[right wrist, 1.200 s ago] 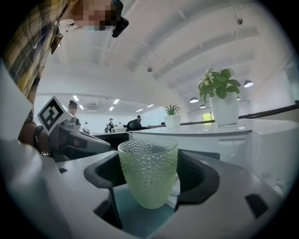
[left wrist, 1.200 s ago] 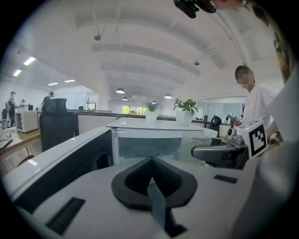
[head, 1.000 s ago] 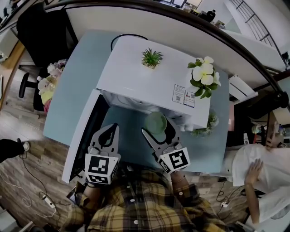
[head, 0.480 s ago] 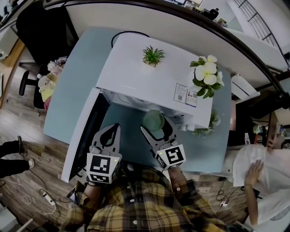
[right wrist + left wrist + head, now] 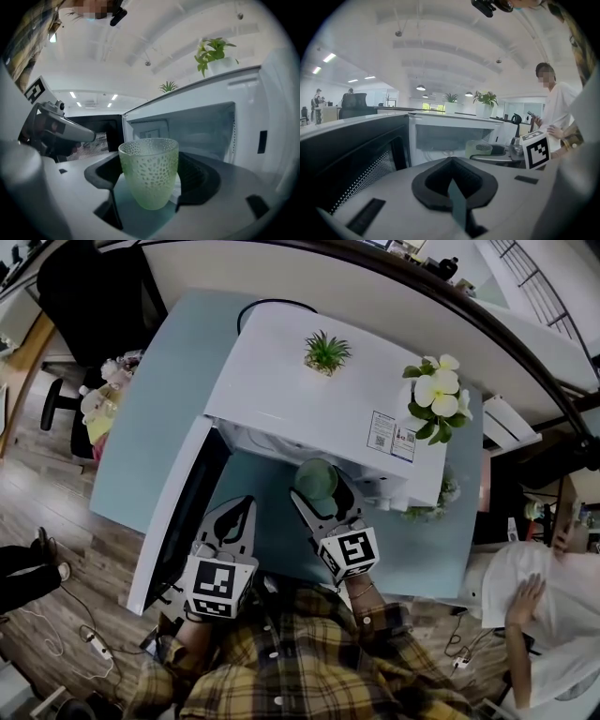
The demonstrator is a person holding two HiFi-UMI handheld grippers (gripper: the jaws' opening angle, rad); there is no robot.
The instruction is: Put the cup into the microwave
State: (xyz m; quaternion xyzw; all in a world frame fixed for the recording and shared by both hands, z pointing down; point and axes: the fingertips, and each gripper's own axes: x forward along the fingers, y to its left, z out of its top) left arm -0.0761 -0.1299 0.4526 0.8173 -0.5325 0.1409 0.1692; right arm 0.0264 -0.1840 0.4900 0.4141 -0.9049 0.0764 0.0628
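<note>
Cup (image 5: 149, 171) in the grip of the right claw (image 5: 321, 489), at the open microwave (image 5: 319, 404); left claw (image 5: 246, 506) closed, empty

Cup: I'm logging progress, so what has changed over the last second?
The right tongs, shut on the cup, carried it slightly forward, toward the open microwave. Nothing was taken hold of or let go. The left tongs stayed shut and empty by the open door.
</note>
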